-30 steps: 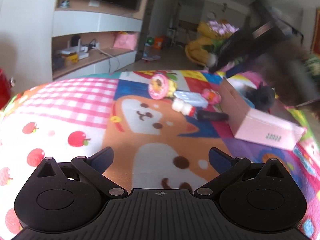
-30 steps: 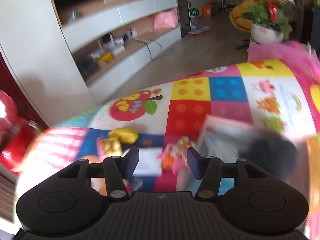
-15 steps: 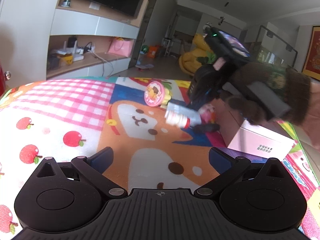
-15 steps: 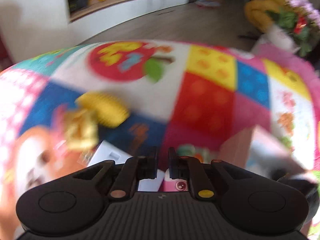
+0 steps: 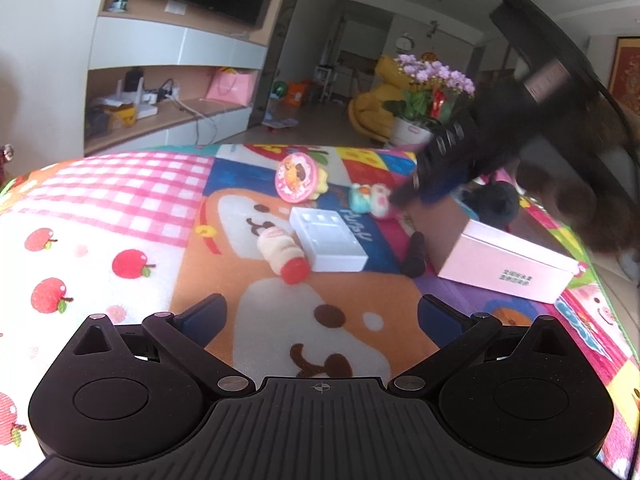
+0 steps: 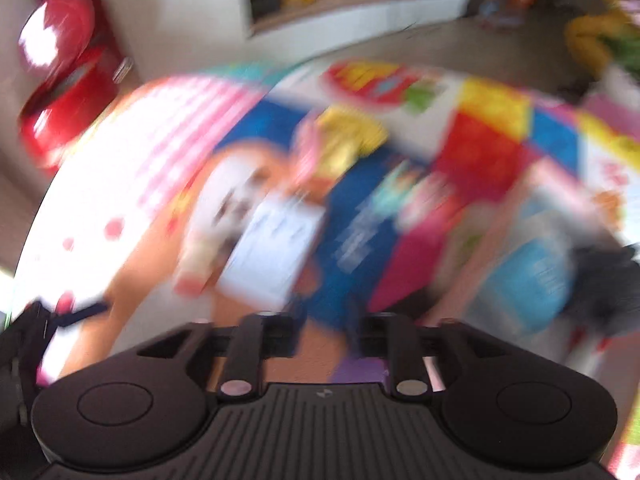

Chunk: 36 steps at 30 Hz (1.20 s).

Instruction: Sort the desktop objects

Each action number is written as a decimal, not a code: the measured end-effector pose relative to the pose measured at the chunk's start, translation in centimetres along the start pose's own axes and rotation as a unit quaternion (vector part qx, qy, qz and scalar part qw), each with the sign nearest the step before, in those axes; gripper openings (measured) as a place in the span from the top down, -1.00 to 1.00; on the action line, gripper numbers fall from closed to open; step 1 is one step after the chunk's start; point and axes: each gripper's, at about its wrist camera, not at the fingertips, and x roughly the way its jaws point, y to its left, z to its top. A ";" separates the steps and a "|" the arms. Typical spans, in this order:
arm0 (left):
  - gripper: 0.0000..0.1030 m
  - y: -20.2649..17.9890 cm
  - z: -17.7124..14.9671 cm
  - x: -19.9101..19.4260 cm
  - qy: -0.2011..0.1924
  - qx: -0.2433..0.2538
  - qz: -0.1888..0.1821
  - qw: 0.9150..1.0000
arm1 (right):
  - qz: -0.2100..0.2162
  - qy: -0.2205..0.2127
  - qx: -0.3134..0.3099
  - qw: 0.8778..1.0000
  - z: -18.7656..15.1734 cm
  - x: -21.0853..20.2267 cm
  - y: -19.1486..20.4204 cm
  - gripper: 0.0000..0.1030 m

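Observation:
On the patterned mat, the left wrist view shows a white flat box (image 5: 328, 246), a small bottle with a red cap (image 5: 282, 256) against it, a round pink disc (image 5: 297, 182), a small teal and pink toy (image 5: 368, 200) and a black cylinder (image 5: 414, 254). My left gripper (image 5: 322, 316) hangs open over the mat in front of them, holding nothing. My right gripper (image 5: 402, 198) reaches in from the right, its tip beside the small toy. In its own blurred view the right gripper (image 6: 324, 336) has narrow jaws that are opening, with nothing between them.
An open pink box (image 5: 508, 256) stands right of the objects with a black plush thing (image 5: 494, 204) inside. A yellow toy (image 6: 352, 136) lies behind the disc. A red object (image 6: 60, 80) stands beyond the mat's left edge. A gloved hand (image 5: 580, 200) holds the right gripper.
The right gripper was shut and low among the toys half a second ago. It has since swung back toward the pink box and its jaws have parted. The left gripper has stayed put.

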 end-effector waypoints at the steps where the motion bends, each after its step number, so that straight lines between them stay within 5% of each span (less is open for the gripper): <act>1: -1.00 -0.1 0.2 0.3 0.004 0.004 0.009 1.000 | -0.010 -0.006 0.008 1.000 1.0 0.3 -0.5 0.23; 3: -1.00 -0.2 0.6 0.8 0.007 0.015 0.023 1.000 | -0.022 -0.002 0.026 0.999 3.3 1.9 -1.5 0.05; 6: -1.00 0.6 0.8 0.9 0.000 0.005 0.020 1.000 | -0.061 -0.003 0.024 0.998 5.3 4.6 -1.6 -0.57; 7: -1.00 0.9 0.7 0.9 -0.001 -0.001 0.017 1.000 | -0.078 0.001 0.008 0.997 6.0 5.7 -1.3 -0.59; 10: -1.00 1.8 0.7 0.9 -0.002 -0.022 0.005 1.000 | -0.104 0.039 -0.007 0.994 7.0 8.7 -1.4 -0.58; 12: -1.00 2.2 0.7 0.8 -0.007 -0.033 -0.003 0.999 | -0.105 0.064 -0.007 0.992 6.8 9.8 -1.5 -0.25; 15: -1.00 2.3 0.6 0.8 -0.007 -0.038 -0.009 0.999 | -0.098 0.055 -0.020 0.993 5.4 9.2 -1.1 -0.15; 20: -1.00 1.9 0.5 0.6 -0.016 -0.030 -0.010 0.999 | -0.029 -0.006 -0.007 1.000 2.5 2.1 -0.4 -0.12; 25: -1.00 1.6 0.5 0.7 -0.015 -0.022 -0.001 1.000 | 0.034 -0.064 0.009 0.997 -4.0 -6.6 -0.3 -0.13; 36: -1.00 -1.0 0.3 0.7 -0.001 0.039 0.035 0.999 | -0.068 -0.096 0.010 0.993 -18.6 -7.8 -1.2 -0.21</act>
